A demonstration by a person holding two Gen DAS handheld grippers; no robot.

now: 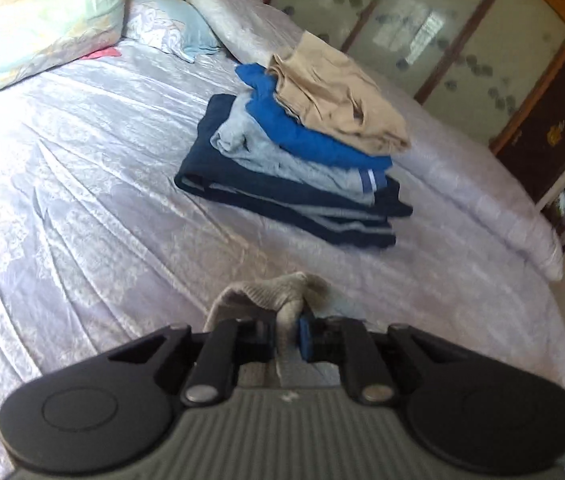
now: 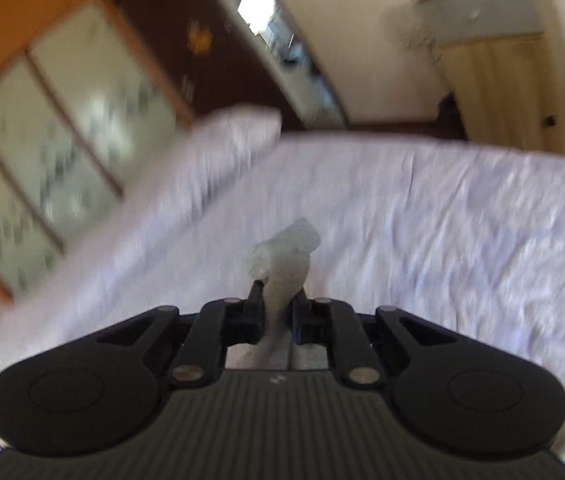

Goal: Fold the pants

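Item: pants, grey ribbed knit, one pair, held in the air above the bed.

Holders: left gripper, jaws closed on a bunched fold of the grey cloth, which stands up past the tips. Right gripper, jaws likewise closed on a twist of the same grey cloth; this view is blurred by motion.

Location: near edge of the bed, in front of both cameras; the body of the garment hangs below the grippers and is out of sight.

Step, as judged: pick-up and spreading. The pair is gripped at two points but not yet laid flat, and no fold is visible.

Next move, as judged: draw the two grippers apart to tension the cloth, then lower it onto the bare bedspread short of the stack, smoothing it before the first fold.

Orientation: cannot be told. Only two pinched tufts show; waistband, hems and long axis are hidden. Presumably the held edge runs from gripper to gripper.

Also present: stack of folded garments, navy, grey, blue and beige on top, further along the bed; pillows at its head; wardrobe beyond.
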